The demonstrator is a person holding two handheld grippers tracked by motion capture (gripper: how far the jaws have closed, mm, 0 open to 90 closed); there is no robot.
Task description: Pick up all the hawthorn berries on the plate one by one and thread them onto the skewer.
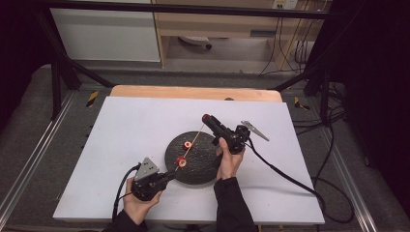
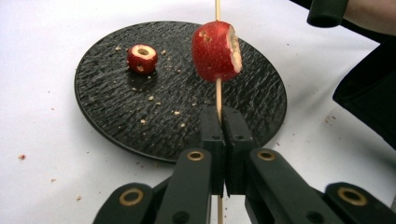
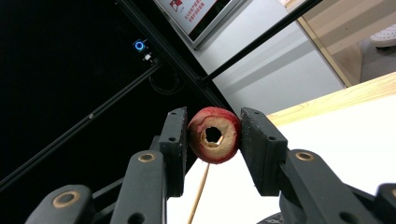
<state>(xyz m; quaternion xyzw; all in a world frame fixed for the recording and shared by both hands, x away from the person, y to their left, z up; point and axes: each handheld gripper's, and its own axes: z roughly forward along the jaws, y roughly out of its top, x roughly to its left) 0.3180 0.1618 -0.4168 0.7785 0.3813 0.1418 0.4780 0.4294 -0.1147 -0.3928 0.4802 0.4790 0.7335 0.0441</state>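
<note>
A thin wooden skewer [image 1: 193, 142] slants over the black round plate [image 1: 205, 169]. My left gripper [image 1: 170, 174] is shut on the skewer's lower end [image 2: 218, 95], at the plate's near-left rim. One red fruit piece [image 2: 215, 51] is threaded on the stick a little above the jaws. A second cored red piece [image 2: 142, 58] lies loose on the plate [image 2: 107, 107]. My right gripper [image 1: 206, 117] is held above the plate's far side, near the skewer's upper tip. It is shut on a third cored red piece [image 3: 214, 135], whose hole faces the camera, with the skewer [image 3: 198, 196] just below.
Crumbs dot the plate and the white table sheet [image 1: 130, 125]. The wooden table edge [image 1: 193, 92] runs along the far side. Black cables [image 1: 290, 176] trail from both grippers over the sheet and onto the floor at the right. Dark frame struts stand behind the table.
</note>
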